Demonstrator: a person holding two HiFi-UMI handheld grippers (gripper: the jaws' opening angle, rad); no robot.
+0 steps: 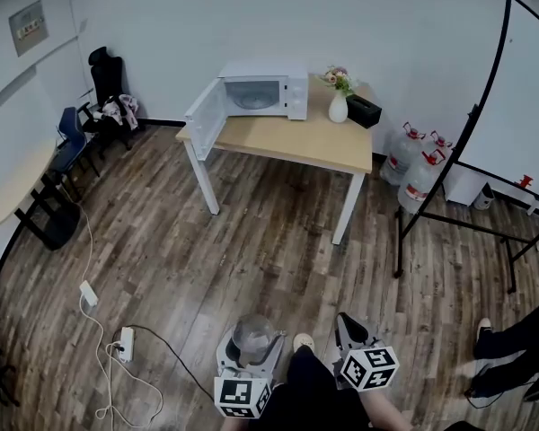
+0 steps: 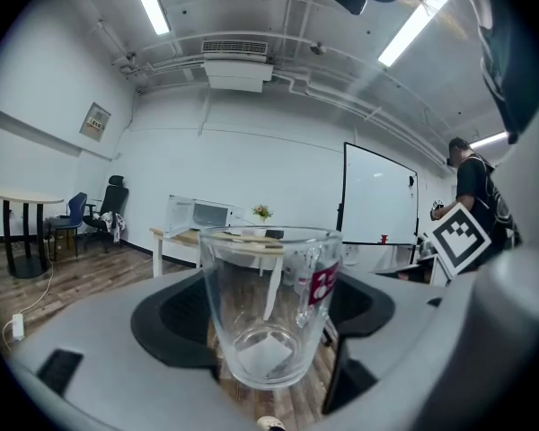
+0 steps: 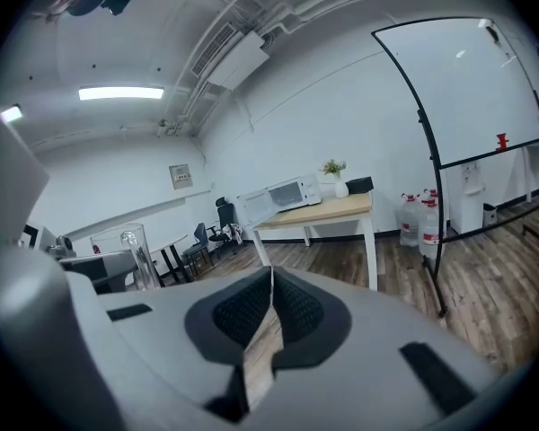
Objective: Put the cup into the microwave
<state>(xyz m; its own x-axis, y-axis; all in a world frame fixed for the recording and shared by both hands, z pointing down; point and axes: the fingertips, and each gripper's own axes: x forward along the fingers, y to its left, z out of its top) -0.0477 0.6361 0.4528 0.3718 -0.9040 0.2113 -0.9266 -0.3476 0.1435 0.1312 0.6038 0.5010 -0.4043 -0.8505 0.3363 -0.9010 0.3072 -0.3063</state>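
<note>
The left tongs (image 2: 271, 330) are clamped on the cup (image 2: 268, 303), a clear, empty glass with a red mark on its wall. It stands upright between the dark pads (image 2: 175, 321), which meet its lower half and leave the rim free. The right tongs (image 3: 262, 317) are closed on nothing and sit just beside the left. In the head view both are low by the person's body, well apart from the bench (image 1: 296, 142), where the microwave (image 1: 260, 92) stands with its door (image 1: 205, 117) swung open. Being empty, the cup is likely light. It is also rigid and smooth, so it may slip if squeezed too gently, and could crack if knocked on the microwave's frame. A low hold across the wall seems sound, since it keeps the glass upright
</note>
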